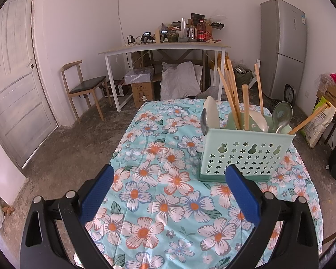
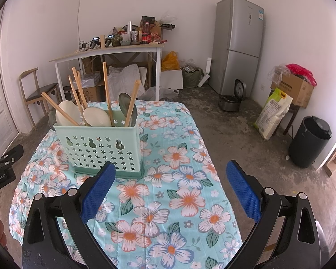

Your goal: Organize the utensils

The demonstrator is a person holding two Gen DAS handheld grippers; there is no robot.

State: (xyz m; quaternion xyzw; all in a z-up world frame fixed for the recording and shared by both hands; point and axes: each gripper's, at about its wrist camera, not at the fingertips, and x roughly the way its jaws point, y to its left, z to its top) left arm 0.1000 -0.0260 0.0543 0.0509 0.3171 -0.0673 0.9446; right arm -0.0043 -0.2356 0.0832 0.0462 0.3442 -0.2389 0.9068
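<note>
A pale green perforated utensil holder (image 1: 242,154) (image 2: 100,148) stands upright on the flowered table. It holds several wooden chopsticks (image 1: 231,94) (image 2: 106,89), white spoons (image 1: 211,112) (image 2: 96,116) and metal spoons (image 1: 282,112) (image 2: 125,100). My left gripper (image 1: 170,192) is open and empty, low over the cloth, with the holder just beyond its right finger. My right gripper (image 2: 170,190) is open and empty, with the holder behind its left finger. Part of the left gripper shows at the left edge of the right wrist view (image 2: 2,165).
The table is covered by a blue flowered cloth (image 1: 168,201) (image 2: 179,179). Behind it stand a white desk (image 1: 163,49) with clutter, a wooden chair (image 1: 85,85), a grey fridge (image 2: 239,44), boxes, a rice sack (image 2: 273,112) and a black bin (image 2: 309,143).
</note>
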